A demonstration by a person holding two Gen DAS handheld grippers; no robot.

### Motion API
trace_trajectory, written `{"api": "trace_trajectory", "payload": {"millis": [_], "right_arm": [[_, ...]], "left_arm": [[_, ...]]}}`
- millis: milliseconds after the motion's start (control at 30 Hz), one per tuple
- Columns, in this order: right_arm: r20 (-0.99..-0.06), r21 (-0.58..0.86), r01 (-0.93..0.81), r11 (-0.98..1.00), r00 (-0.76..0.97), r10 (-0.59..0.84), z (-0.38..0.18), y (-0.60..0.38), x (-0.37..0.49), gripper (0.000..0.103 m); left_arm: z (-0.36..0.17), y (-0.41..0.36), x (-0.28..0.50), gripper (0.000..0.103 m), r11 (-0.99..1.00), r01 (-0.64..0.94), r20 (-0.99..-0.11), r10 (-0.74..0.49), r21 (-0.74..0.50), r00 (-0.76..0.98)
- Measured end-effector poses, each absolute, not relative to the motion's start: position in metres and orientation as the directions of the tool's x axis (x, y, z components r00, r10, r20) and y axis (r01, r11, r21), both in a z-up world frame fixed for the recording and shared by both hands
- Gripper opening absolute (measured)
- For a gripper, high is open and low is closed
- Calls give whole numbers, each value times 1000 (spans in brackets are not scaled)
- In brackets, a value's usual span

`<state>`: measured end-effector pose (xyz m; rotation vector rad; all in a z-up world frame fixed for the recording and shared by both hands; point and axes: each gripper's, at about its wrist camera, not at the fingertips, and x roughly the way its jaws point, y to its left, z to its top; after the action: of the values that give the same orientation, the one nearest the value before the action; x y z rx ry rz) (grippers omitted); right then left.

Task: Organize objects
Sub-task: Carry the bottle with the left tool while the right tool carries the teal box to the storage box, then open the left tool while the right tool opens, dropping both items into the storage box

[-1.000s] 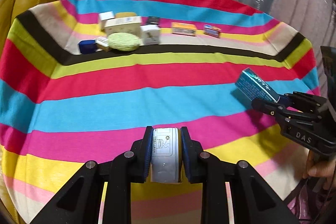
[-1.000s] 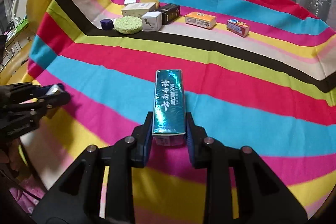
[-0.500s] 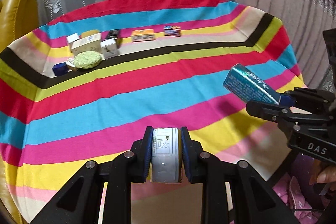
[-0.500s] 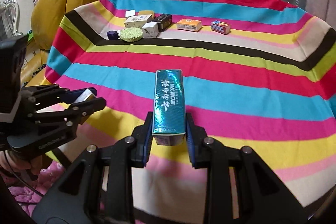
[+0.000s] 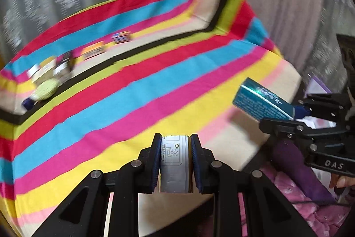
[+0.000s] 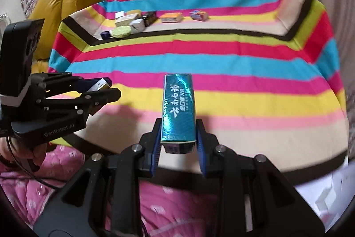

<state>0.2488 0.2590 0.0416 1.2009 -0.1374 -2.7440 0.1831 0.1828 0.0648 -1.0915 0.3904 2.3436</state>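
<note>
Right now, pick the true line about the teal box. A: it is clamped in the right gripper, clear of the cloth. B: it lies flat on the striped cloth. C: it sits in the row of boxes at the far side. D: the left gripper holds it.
A: the right gripper has its jaws shut on the teal box, which is off the striped cloth.

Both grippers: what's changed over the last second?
Both have pulled back from the striped table toward its near edge. The left gripper stays shut on the small white box, the right gripper on the teal box. The far items haven't moved.
</note>
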Motion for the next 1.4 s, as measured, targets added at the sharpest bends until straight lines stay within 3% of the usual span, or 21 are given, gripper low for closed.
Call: {"api": "trace_trajectory", "payload": {"millis": [333,767,833,933,967,1000,1033,1067,1100,1267,1400], "right_arm": [[-742,152,-140,-978,-670,-20,39,347,307,32],[-812,24,-379,-925,-547,203,16,426,362,32],[-821,3,-402,-916,-524,227,13,434,367,32],[-839,-20,-435,-900,-483,252,9,444,375,33],[-847,-33,-457,-889,-459,268,8,449,377,33],[-855,-41,-478,-877,-438,278,6,452,378,42],[-865,-44,-501,-864,-414,283,5,457,380,67],[-873,-46,-521,-852,-393,287,5,461,379,79],[-873,-50,-532,-846,-388,295,6,463,379,88],[-840,-103,-495,-863,-422,342,30,447,365,88],[-797,-11,-419,-908,-545,261,57,428,335,94]], "left_arm": [[69,287,226,26,-586,-809,-810,458,34,-366],[55,390,281,27,-292,-956,-837,518,20,-176],[53,395,289,27,-256,-967,-834,535,-8,-135],[51,394,293,28,-178,-968,-802,596,-174,35],[50,394,293,37,-165,-964,-794,604,-210,70],[51,392,291,58,-163,-959,-786,612,-232,86],[54,387,289,72,-182,-957,-781,620,-225,66],[57,382,286,91,-203,-956,-775,630,-211,37],[62,373,280,94,-229,-952,-757,654,-205,5],[76,324,233,94,-360,-893,-693,717,-271,-78],[81,269,188,94,-570,-793,-682,670,-217,-295]]}}
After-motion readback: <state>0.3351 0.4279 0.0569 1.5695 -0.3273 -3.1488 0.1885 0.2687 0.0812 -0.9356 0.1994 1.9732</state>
